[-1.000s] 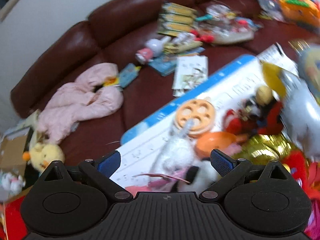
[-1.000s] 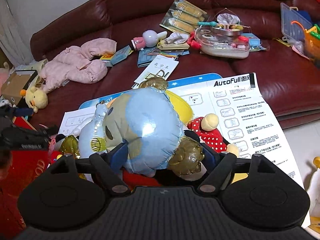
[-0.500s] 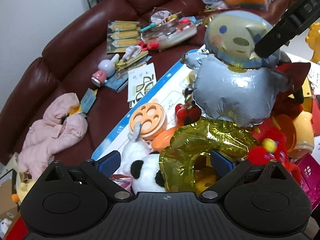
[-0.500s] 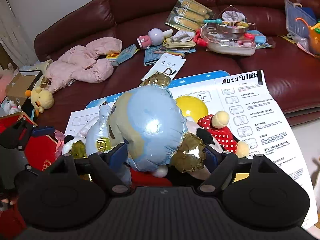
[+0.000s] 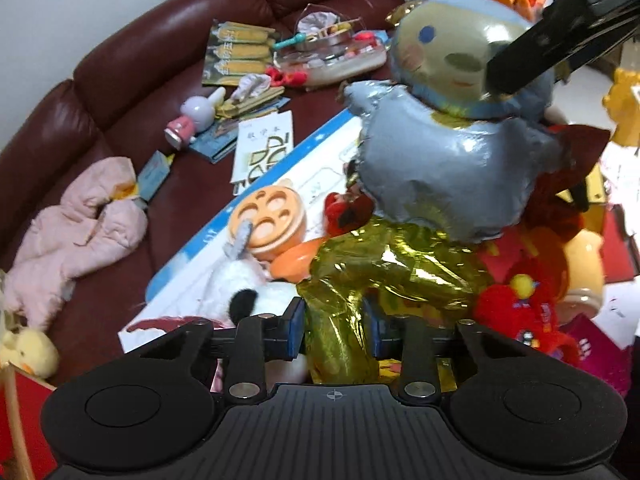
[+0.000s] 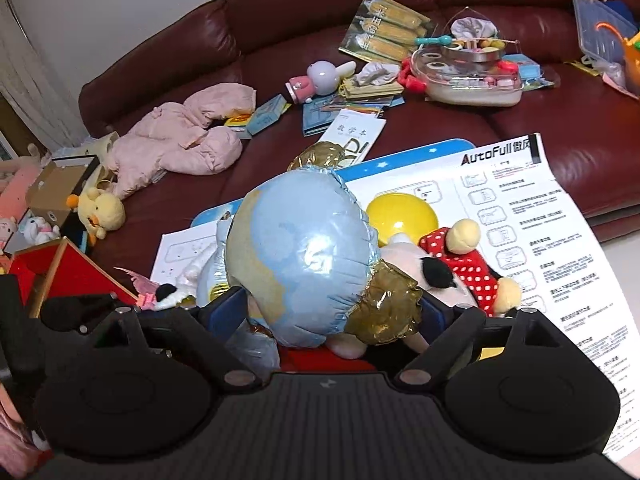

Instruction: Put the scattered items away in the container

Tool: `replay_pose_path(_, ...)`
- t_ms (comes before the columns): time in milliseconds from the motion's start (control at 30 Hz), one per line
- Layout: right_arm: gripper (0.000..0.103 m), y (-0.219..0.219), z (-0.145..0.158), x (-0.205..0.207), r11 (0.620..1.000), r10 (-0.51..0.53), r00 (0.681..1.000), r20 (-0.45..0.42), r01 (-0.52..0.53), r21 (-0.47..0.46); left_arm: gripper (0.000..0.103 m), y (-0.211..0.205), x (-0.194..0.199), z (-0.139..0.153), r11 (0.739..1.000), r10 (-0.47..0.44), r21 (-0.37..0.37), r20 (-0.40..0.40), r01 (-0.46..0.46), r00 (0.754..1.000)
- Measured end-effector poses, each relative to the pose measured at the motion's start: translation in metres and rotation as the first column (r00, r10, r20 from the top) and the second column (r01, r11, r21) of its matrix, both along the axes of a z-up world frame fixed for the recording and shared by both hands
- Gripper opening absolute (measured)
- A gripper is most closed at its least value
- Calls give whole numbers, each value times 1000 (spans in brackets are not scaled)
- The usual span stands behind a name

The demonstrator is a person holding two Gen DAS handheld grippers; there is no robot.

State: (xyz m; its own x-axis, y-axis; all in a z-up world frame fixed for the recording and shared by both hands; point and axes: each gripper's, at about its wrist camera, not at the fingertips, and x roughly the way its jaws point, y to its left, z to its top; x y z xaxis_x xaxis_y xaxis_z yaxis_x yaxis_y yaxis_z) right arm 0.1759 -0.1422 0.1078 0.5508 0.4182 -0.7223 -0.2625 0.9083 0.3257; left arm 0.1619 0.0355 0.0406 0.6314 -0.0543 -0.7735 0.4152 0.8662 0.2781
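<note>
Nearest the left wrist camera, the left gripper (image 5: pixel 334 330) was closing, its blue pads already against either side of a crumpled gold foil balloon (image 5: pixel 384 268), so it pinched the lower fold of that foil. The gold balloon's long axis ran up and to the right, away from the gripper, toward the heap of toys rather than across the jaws; any lift would have to follow that line.

Just beyond and above it sat the blue foil character balloon (image 5: pixel 452 168), its body resting on the gold foil and its round head tilted toward the upper right. The right gripper (image 6: pixel 328 312) straddled that head from the far side: in the right wrist view the head filled the gap between the jaws, which were opening, and I could not tell whether the pads pressed on the foil. In my judgement the left hand was the one with the firmer hold.

Beside the balloons lay a panda plush (image 5: pixel 256 300), an orange disc toy (image 5: pixel 269 220) and a red polka-dot doll (image 6: pixel 468 264), all on a printed sheet (image 6: pixel 532 216) spread over a maroon sofa (image 6: pixel 552 120).

Further off, at the left edge of the right wrist view, stood a red box (image 6: pixel 56 268), possibly the container; its inside was not visible. It lay on the left hand's side, well apart from the balloons.
</note>
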Motion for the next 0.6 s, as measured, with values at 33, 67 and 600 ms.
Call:
replay_pose_path(33,92,2,0,1,1000,1,1000,-1,-1,3,42,-1,-1,-1,1000,-4,4,2,4,1000)
replay_pose_path(67,93,3,-1,1,1000,1,1000,0,-1,5,54,-4,-3,-2,1000,-5,12,4,4,1000)
replay_pose_path(600,77,23,-2,3,999,16,999,36,-14,-53,10,-10,2,-5,992,127,-2,-67,-127,990)
